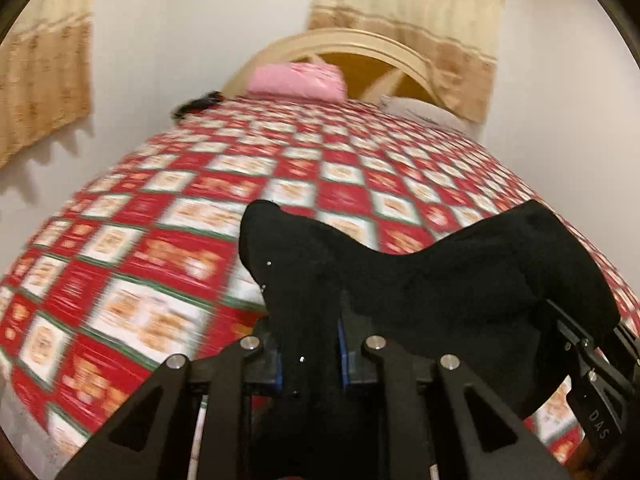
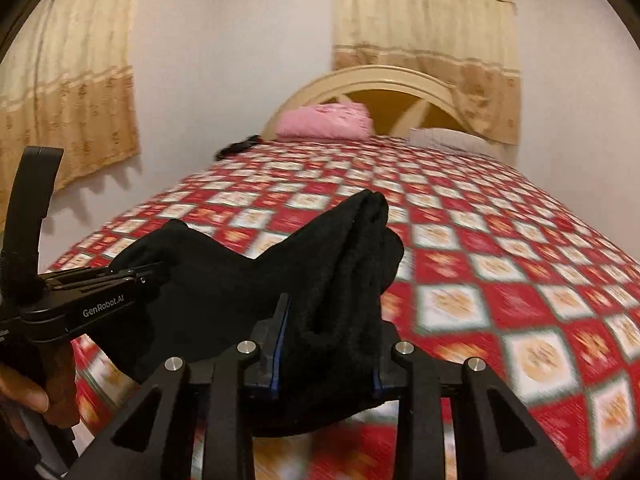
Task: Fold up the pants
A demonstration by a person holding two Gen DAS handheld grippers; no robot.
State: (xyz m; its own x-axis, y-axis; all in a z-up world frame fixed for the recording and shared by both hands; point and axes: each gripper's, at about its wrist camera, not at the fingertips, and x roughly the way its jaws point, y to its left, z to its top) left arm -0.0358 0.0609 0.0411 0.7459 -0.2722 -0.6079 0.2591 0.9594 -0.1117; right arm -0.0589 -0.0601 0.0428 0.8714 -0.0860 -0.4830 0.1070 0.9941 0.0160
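Pants (image 1: 440, 280): black, bunched, slung between both claws above the bed (image 1: 160, 220).
Left claw (image 1: 310, 344): clamped on the cloth.
Right claw (image 2: 326, 340): pinching a thick fold.
Around: pink pillow (image 1: 296, 80) – far end, by the headboard (image 1: 360, 46).

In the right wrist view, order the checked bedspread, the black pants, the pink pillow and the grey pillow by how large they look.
1. checked bedspread
2. black pants, though they hang close to the camera, which enlarges them
3. pink pillow
4. grey pillow, partly cut off by the bed's edge, so it is close to the pink one
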